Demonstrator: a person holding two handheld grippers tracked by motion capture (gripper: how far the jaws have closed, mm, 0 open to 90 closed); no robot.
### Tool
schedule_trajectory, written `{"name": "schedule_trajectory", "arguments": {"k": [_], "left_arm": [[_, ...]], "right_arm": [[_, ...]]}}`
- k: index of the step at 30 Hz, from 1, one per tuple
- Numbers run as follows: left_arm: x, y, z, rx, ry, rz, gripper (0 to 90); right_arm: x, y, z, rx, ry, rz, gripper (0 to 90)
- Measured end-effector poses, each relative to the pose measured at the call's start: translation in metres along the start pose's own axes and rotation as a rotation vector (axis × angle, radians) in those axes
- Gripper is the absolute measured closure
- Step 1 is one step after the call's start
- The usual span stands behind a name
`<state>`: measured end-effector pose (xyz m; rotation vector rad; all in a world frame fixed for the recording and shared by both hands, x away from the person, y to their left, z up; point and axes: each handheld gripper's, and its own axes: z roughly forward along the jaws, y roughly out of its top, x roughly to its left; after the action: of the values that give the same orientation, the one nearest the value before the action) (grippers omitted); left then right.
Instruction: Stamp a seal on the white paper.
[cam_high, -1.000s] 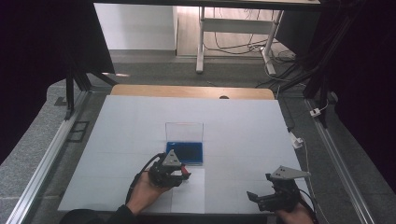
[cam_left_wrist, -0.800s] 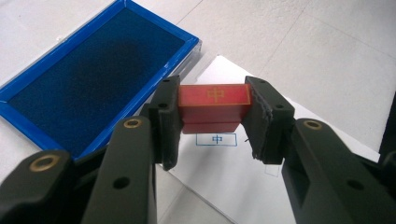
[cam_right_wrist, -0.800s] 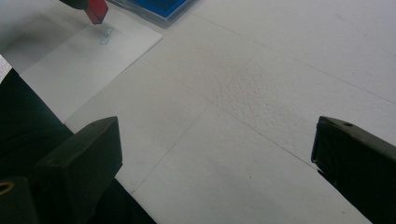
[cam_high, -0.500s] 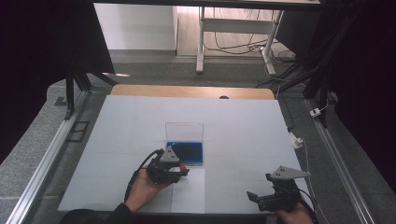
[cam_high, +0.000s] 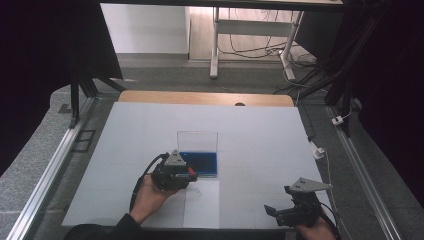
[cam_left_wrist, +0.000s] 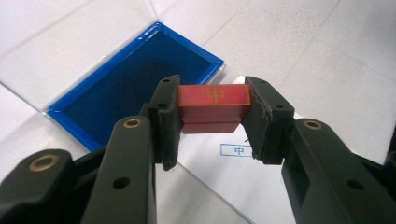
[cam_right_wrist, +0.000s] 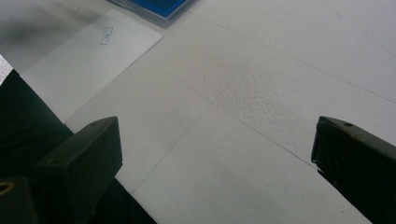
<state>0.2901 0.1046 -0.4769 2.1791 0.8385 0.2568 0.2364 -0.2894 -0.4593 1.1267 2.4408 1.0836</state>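
Note:
My left gripper (cam_high: 190, 174) is shut on a red stamp block (cam_left_wrist: 212, 105) with a gold character on its top face. It hovers over the near edge of a blue ink pad (cam_left_wrist: 121, 88) and above a white paper sheet (cam_high: 202, 205). The pad (cam_high: 202, 161) lies in a clear case whose lid (cam_high: 197, 140) stands open behind it. A small blue stamped mark (cam_left_wrist: 238, 150) shows on the paper just below the stamp. My right gripper (cam_high: 280, 212) rests open at the table's near right with nothing between its jaws; its own view shows the paper's mark (cam_right_wrist: 107, 35) farther off.
The white board (cam_high: 260, 145) covers the table, with a wooden strip (cam_high: 205, 98) along its far edge. Metal rails (cam_high: 55, 165) run down both sides. A small white clip with a cable (cam_high: 317, 150) lies at the right edge.
The left gripper has shifted slightly to the left and farther from the person, still holding the red stamp. The right gripper has stayed put.

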Motion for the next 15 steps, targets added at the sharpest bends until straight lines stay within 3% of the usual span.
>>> {"name": "schedule_trajectory", "arguments": {"k": [15], "left_arm": [[0.013, 0.008, -0.005, -0.009, 0.026, -0.014, 58.2]], "right_arm": [[0.0, 0.0, 0.0, 0.003, -0.001, 0.0, 1.7]]}}
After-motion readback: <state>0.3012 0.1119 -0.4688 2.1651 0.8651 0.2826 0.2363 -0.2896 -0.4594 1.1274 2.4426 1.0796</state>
